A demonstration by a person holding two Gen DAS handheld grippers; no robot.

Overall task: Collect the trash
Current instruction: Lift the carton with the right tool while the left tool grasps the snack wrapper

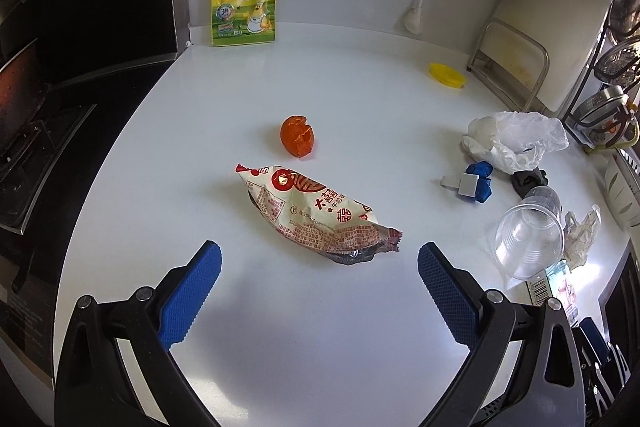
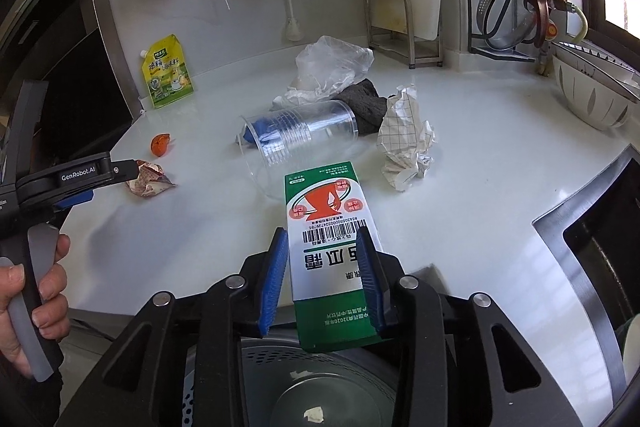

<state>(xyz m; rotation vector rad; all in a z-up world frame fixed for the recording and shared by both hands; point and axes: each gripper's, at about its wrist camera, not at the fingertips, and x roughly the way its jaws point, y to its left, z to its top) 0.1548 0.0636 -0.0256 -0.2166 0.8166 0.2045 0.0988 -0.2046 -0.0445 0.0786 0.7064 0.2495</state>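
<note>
My right hand-held gripper (image 2: 322,279) is clamped on the green-and-white carton (image 2: 330,247), both pads against its sides, held out past the desk (image 2: 500,187) edge above a bin (image 2: 304,387) with scraps in it. My left hand-held gripper (image 1: 320,263) stands wide apart and empty, just short of the red-printed snack wrapper (image 1: 316,213). More trash lies beyond: the orange peel (image 1: 298,137), a tipped clear plastic cup (image 2: 296,143), crumpled paper (image 2: 406,143).

The carton sits askew between the pads; I judge it could twist free and miss the bin. The wrapper lies flat and slick, so my left pads might skate over it.
</note>
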